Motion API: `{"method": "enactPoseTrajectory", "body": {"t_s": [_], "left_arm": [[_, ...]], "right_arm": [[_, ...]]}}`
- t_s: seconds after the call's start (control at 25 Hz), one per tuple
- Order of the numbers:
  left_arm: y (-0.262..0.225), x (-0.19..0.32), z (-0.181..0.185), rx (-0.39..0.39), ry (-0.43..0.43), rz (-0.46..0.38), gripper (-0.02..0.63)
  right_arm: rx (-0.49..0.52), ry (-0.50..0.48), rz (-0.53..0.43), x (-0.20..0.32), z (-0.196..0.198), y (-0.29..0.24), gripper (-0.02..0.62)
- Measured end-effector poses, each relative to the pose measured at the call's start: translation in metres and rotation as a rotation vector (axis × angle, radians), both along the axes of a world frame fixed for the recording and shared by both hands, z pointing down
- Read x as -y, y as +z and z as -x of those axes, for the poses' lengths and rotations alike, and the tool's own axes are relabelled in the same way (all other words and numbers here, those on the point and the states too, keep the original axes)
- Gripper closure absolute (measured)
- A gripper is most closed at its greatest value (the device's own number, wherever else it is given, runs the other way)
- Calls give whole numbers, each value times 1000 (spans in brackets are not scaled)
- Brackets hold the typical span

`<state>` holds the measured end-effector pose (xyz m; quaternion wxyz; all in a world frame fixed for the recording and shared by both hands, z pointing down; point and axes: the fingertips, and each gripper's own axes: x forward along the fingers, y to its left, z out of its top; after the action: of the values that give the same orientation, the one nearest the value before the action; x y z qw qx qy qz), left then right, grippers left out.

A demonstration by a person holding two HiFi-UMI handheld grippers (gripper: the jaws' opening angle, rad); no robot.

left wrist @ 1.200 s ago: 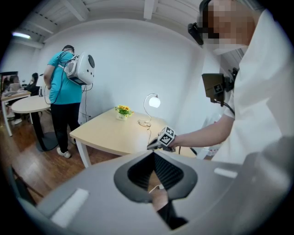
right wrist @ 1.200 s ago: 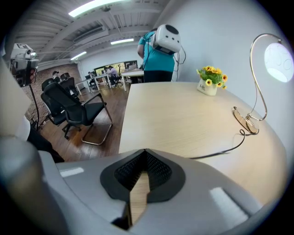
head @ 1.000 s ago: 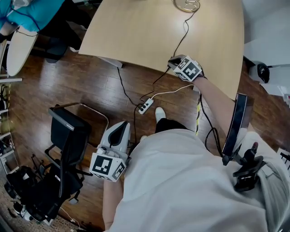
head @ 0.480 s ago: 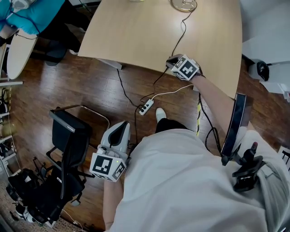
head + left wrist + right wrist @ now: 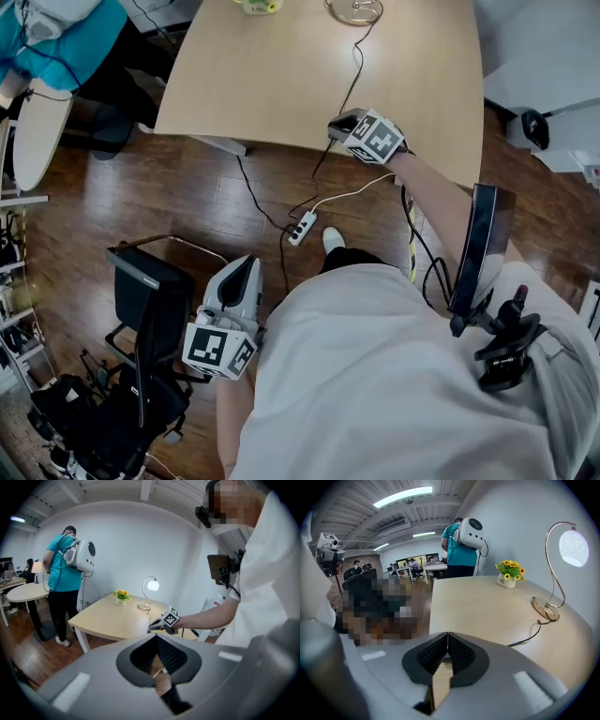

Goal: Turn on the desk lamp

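Observation:
The desk lamp stands at the table's far edge, its base (image 5: 359,11) just inside the head view. Its round globe (image 5: 573,548) glows on a curved gold stem, and it looks bright in the left gripper view (image 5: 153,585). A black cord (image 5: 352,70) runs from the base to the table's front edge. My right gripper (image 5: 337,123) hovers there over the cord, shut and empty, its jaws (image 5: 448,633) pointing across the tabletop. My left gripper (image 5: 247,264) hangs low over the floor beside me, also shut (image 5: 156,635) with nothing in it.
A small pot of yellow flowers (image 5: 508,571) sits left of the lamp. A white power strip (image 5: 301,227) lies on the wood floor under the table edge. A black chair (image 5: 141,291) stands at my left. A person in teal (image 5: 63,573) stands beyond the table.
The head view has drifted, so the table and lamp base sit a little further left and the flower pot shows. Both grippers keep their places and stay shut.

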<state>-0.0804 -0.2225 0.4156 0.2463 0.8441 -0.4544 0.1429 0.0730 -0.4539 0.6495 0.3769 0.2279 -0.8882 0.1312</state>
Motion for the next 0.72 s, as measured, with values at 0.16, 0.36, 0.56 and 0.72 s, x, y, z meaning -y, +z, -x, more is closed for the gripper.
{"method": "enactPoseTrajectory", "body": {"t_s": [0.16, 0.36, 0.56, 0.72], "left_arm": [[-2, 9, -4, -12, 32, -27, 586], [-17, -4, -3, 10, 85, -78, 586], [-33, -19, 7, 9, 110, -107, 586], [-33, -37, 8, -5, 162, -105, 586]], "right_arm": [[-8, 13, -16, 2, -6, -10, 591], [-20, 47, -41, -21, -15, -32, 591], [0, 97, -72, -49, -22, -60, 591], [41, 158, -95, -85, -28, -78, 591]]}}
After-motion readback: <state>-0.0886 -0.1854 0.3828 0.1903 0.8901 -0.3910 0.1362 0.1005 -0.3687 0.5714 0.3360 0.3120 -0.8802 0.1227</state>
